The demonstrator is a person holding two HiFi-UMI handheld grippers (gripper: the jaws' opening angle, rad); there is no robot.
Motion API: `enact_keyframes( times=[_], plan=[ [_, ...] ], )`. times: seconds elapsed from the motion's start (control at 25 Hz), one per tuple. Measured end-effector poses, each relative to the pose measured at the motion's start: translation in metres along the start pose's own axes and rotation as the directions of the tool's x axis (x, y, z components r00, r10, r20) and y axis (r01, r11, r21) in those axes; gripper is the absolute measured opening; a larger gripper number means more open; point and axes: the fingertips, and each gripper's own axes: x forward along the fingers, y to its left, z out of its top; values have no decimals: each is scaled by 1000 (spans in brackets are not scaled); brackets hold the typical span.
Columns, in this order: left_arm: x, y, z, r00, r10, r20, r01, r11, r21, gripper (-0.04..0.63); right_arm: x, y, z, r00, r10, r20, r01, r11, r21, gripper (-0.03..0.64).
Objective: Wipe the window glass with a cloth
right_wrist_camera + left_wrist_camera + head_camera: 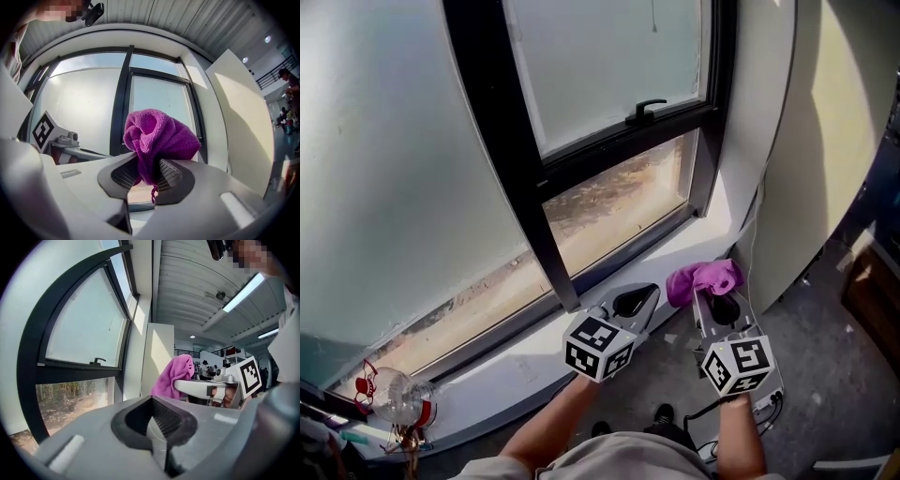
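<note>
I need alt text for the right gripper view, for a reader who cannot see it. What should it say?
The right gripper has its tongs shut on a bunched purple cloth, held up before a dark-framed window with pale glass.

Handle (645,111) and black frame (502,141) across glass (600,56)

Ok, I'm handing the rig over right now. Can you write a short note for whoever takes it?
Right gripper: jaws shut on the cloth, which is bunched up above them.
Left gripper: jaws shut, empty.
Both are low in front of the sill, and the cloth is not touching the glass.
Done: cloth is in grip.
Left: raise the cloth to the glass and wipe.
</note>
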Motion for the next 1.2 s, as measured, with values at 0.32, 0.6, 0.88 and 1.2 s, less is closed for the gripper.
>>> enact_keyframes(
  times=[0.32,0.6,0.88,1.2],
  plan=[
    [51,28,3,983,183,-27,-183,983,-12,0,46,-60,-5,986,168,7,-168,985,35,109],
    [52,68,-6,940,333,-73,-335,942,-22,0,97,-59,-17,948,317,8,-317,947,49,109],
    [33,136,-24,890,448,-83,-454,889,-62,0,165,-17,-33,896,443,-30,-443,896,13,109],
    [1,221,-47,838,543,-54,-545,827,-137,0,241,45,-59,839,532,-114,-542,837,-77,109]
  ],
)
